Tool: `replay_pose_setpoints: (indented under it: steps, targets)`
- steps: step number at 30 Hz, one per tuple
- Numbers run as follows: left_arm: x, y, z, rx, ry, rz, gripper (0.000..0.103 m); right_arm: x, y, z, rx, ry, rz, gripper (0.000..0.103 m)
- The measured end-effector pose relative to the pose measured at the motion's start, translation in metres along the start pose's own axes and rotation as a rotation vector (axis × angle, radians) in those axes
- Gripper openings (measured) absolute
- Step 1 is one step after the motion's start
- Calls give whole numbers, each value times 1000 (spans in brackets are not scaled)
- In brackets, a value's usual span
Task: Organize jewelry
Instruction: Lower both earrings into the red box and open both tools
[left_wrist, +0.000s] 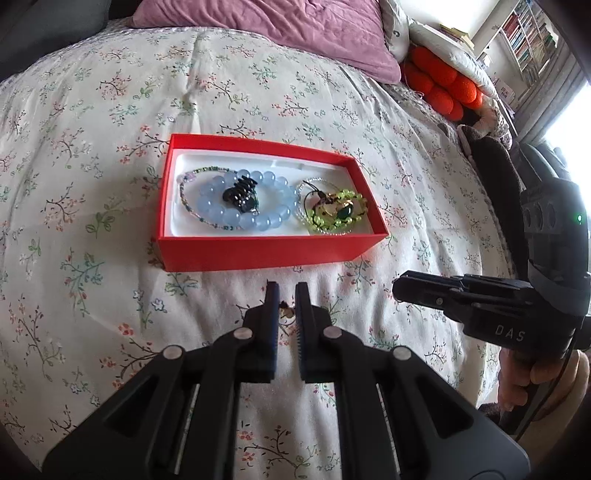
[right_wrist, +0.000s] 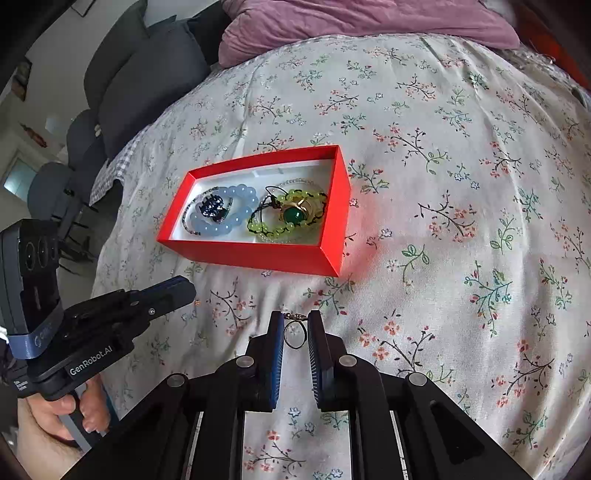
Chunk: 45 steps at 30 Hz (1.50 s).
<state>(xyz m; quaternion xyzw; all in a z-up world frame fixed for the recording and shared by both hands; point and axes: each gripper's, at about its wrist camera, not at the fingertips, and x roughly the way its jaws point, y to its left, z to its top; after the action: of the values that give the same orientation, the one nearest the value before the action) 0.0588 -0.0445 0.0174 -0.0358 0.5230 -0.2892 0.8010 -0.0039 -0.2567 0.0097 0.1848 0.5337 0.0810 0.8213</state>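
A red box (left_wrist: 258, 251) (right_wrist: 258, 256) with a white lining sits on the floral bedspread. It holds a pale blue bead bracelet (left_wrist: 221, 214) (right_wrist: 236, 216) with a dark piece (left_wrist: 240, 195) in its middle, and a green bead bracelet (left_wrist: 340, 212) (right_wrist: 280, 221) around a green-stone ring. My left gripper (left_wrist: 286, 291) hangs in front of the box, jaws slightly apart, with a small gold piece (left_wrist: 285, 312) between them. My right gripper (right_wrist: 295, 317) has its jaws slightly apart on either side of a thin ring on a chain (right_wrist: 295, 334). Whether either grips its piece is unclear.
The floral bedspread (right_wrist: 461, 184) spreads all around the box. A purple pillow (left_wrist: 280, 29) lies at the head of the bed. An orange knotted cushion (left_wrist: 443, 88) sits at the right edge. Grey chairs (right_wrist: 129, 81) stand to the left of the bed.
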Motion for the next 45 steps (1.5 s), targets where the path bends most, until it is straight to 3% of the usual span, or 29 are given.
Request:
replay_pose_setpoints:
  steps: [10,15,22,36,45]
  targets:
    - [-9,8,19,-71,-76,31,9,0,19,20,29,-52,21,13]
    - [0,3,28,-99,-97,-5,10,2,27,32,39,-91,13,13]
    - [16,-3,36,-136,-96,-35,10,17,26,47,71,-101,12,13]
    - [24,-3,41,-134,-92,1,10,37,21,65,92,-105,17,16]
    - [7,-1,34,-91,-98,60,38,21,18,60,71,-117,8,17]
